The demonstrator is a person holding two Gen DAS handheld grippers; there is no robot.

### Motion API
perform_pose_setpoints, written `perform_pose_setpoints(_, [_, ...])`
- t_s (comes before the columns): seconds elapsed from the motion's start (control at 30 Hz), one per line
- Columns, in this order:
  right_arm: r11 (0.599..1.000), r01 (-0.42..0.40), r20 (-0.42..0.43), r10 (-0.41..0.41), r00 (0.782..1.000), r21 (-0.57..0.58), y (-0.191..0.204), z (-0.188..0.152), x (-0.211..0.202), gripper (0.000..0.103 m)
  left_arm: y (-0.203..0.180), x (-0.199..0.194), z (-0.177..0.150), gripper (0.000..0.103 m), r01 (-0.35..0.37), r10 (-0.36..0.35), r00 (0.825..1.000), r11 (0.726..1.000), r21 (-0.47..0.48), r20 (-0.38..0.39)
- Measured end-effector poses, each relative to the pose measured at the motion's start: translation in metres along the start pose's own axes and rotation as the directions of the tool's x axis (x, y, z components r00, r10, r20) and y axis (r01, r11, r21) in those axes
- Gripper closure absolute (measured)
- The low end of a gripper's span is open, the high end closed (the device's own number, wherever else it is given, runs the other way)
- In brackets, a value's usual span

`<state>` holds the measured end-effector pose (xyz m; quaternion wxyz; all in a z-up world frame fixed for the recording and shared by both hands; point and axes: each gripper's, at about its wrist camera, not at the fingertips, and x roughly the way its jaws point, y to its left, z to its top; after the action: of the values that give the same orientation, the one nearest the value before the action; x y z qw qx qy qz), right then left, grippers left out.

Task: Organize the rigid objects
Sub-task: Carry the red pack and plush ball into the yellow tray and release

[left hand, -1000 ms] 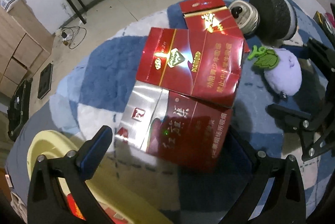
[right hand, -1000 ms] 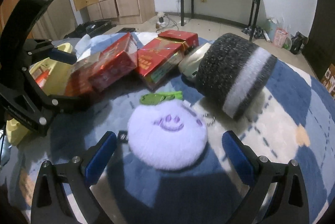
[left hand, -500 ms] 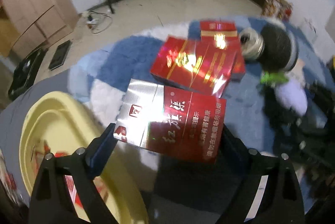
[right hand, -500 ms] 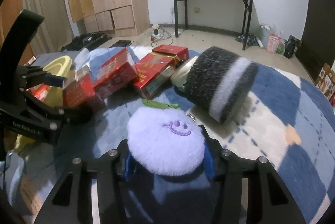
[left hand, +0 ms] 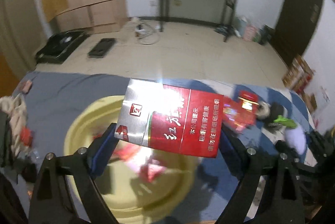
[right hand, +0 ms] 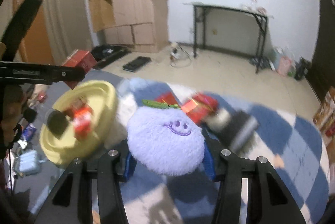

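Left wrist view: the left gripper (left hand: 167,140) clamps a red and silver carton (left hand: 170,119) between its two blue-padded fingers (left hand: 104,144), one pad on each short end, the carton lifted clear of the surface. Below and behind the fingers lies a yellow basin (left hand: 83,123) with red items inside (too blurred to name). Off to the right of the fingers, more red boxes (left hand: 240,113) lie on the blue and white blanket (left hand: 261,102), well apart from the carton.

Right wrist view: the right gripper (right hand: 168,159) is closed on a lilac plush toy (right hand: 165,140) with a stitched smile, its fingers (right hand: 209,161) pressing into both sides (the pile bulges over them). Left of the fingers sits the yellow basin (right hand: 62,150); ahead and right are red boxes (right hand: 199,106) and a dark striped roll (right hand: 240,129). The left gripper's frame (right hand: 41,75), with the carton's end (right hand: 80,61), crosses the upper left.
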<state>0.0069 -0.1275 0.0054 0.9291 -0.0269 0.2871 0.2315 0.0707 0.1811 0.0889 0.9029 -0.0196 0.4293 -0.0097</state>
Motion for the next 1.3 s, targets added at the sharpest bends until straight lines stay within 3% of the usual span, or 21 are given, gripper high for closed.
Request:
perform_pose_setpoints(0.17, [0.995, -0.082, 0.007, 0.083, 0.997, -0.062, 0.044, 0.035, 0.013, 0.054, 0.065, 0.010, 0.003, 0.013, -0.070, 0.066, 0.997, 0.993, -0.092, -0.040])
perform_pose_setpoints(0.4, [0.975, -0.181, -0.101, 0.168, 0.981, -0.132, 0.107, 0.044, 0.080, 0.054, 0.121, 0.064, -0.024, 0.013, -0.112, 0.082, 0.986, 0.969, -0.220, -0.144])
perform_pose_setpoints(0.6, [0.948, -0.234, -0.225, 0.185, 0.956, -0.215, 0.151, 0.025, 0.133, 0.054, 0.140, 0.105, -0.036, 0.013, -0.110, 0.053, 0.974, 0.959, -0.260, -0.218])
perform_pose_setpoints(0.73, [0.936, -0.242, -0.265, 0.172, 0.949, -0.257, 0.164, 0.023, 0.159, 0.054, 0.147, 0.121, -0.043, 0.013, -0.098, 0.024, 0.970, 0.950, -0.297, -0.243])
perform_pose_setpoints(1.03, [0.935, -0.237, -0.283, 0.159, 0.946, -0.265, 0.185, 0.023, 0.182, 0.052, 0.146, 0.121, -0.043, 0.013, -0.073, 0.013, 0.979, 0.955, -0.289, -0.204])
perform_pose_setpoints(1.13, [0.930, -0.239, -0.279, 0.160, 0.947, -0.278, 0.189, 0.019, 0.178, 0.047, 0.147, 0.112, -0.039, 0.013, -0.082, 0.031, 0.983, 0.955, -0.286, -0.179])
perform_pose_setpoints(1.23, [0.925, -0.246, -0.258, 0.172, 0.951, -0.288, 0.191, 0.019, 0.168, 0.027, 0.148, 0.097, -0.031, 0.011, -0.068, 0.024, 0.990, 0.946, -0.316, -0.139])
perform_pose_setpoints(1.3, [0.928, -0.258, -0.240, 0.195, 0.951, -0.268, 0.187, 0.019, 0.153, 0.018, 0.142, 0.085, -0.025, 0.000, -0.069, 0.039, 0.994, 0.949, -0.309, -0.102])
